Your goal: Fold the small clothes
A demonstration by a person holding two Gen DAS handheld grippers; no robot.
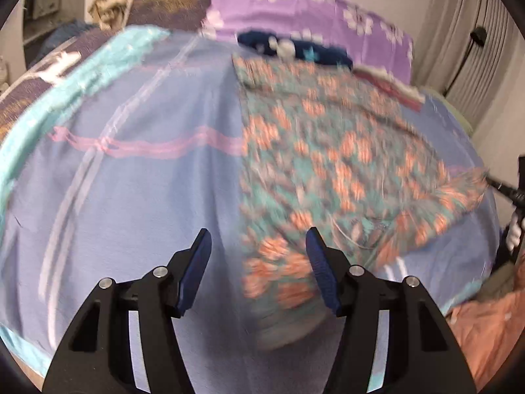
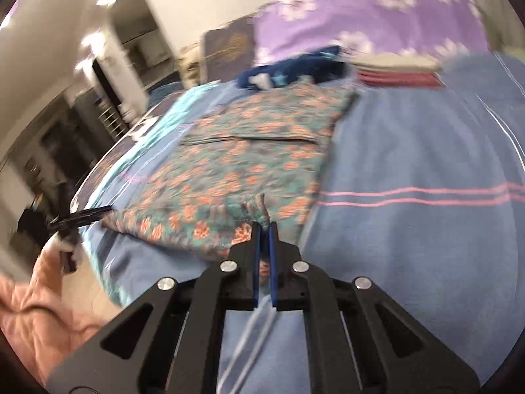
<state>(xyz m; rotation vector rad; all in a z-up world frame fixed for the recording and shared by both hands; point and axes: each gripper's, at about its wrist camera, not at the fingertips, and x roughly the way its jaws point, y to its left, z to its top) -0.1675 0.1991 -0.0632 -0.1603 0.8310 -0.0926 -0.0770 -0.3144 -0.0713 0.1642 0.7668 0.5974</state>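
A teal cloth garment printed with orange flowers (image 2: 249, 151) lies spread on a bed covered by a blue sheet with pink and white stripes (image 2: 410, 151), a crease or seam running across its middle. Its near edge reaches toward the front side of the bed.

The right tongs (image 2: 264, 229), black with blue pads, are clamped together on a small pinch of the garment's near edge; a tuft of the flowered cloth stands up just above the tips. No earlier picture shows how they came there.

The left tongs (image 1: 257, 239) stand partly open above the bed, with the garment's blurred near end showing in the gap between the pads; the pads do not press on it. In the right wrist view the left tongs appear as a dark shape at the garment's left corner, too blurred to tell whether they touch it.

At the far side lie a dark blue cloth with pale stars (image 2: 295, 65) and a folded red and white stack (image 2: 397, 72), both beyond the garment, in front of a purple pillow with white flowers (image 2: 377, 19). A pink quilted fabric (image 2: 36, 315) lies off the bed's near side.

No container shows in either view.
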